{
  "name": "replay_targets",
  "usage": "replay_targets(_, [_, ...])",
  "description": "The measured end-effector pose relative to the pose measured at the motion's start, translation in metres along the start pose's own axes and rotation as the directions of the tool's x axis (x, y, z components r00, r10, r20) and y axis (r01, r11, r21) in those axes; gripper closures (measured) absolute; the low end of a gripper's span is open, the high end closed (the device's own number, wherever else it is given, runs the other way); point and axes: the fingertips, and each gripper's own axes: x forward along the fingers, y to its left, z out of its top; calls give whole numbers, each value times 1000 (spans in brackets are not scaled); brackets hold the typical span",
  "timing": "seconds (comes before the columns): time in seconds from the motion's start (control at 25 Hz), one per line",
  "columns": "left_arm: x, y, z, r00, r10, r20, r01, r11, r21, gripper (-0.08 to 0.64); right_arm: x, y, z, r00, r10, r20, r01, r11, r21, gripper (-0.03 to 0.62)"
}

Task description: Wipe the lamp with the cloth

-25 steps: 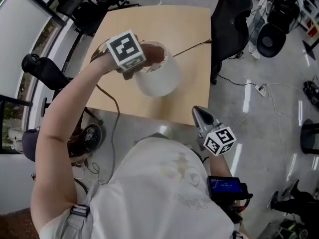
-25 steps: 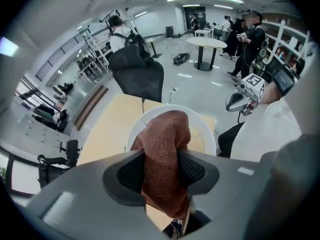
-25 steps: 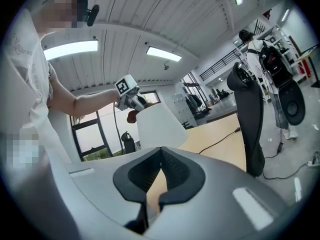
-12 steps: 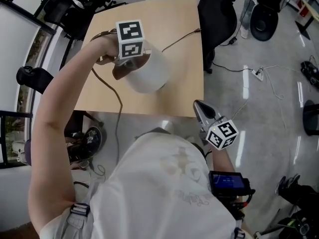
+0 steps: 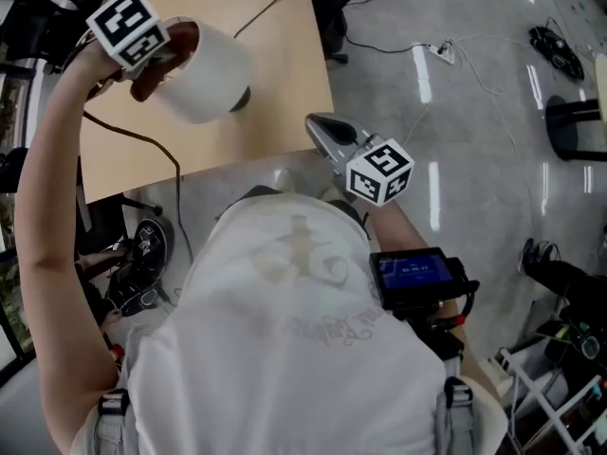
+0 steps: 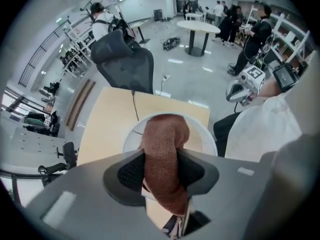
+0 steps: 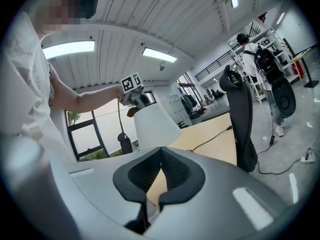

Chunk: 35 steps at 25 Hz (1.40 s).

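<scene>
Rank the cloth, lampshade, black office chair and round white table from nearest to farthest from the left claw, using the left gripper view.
1. The cloth, pinched in the left claw.
2. The lampshade, directly below the claw.
3. The black office chair, beyond the desk's far edge.
4. The round white table, far across the room.

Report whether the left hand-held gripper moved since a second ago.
Yes: the left hand-held gripper carried the cloth from the far rim of the lampshade round to its left side.
</scene>
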Motion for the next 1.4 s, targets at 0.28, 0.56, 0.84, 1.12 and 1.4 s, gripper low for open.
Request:
replay_targets(0.28, [-45,-10,27,961,23,275,5,995,-100,387,-1,-17,6,1000,6,-15,-7,1000,-7,580])
replay_targets(0.56, [-101,-33,-51,575,340,745,61,889,-453,387,8,19,-16,997,44,-66,-45,999,-19,580])
replay_targets(0.84, [-107,-67,-142,312,616,724,81,742,-666,387,19,45,-36,991,81,-111,-87,995,-47,580])
replay_targets(1.12, [-85,-79,-191,205,735,646,197,615,-763,385,41,65,-39,982,102,-159,-113,992,-61,580])
replay_targets(1.4, [-23,-73,-193,247,726,642,225,601,-767,385,45,65,-50,977,77,-198,-92,993,-69,580])
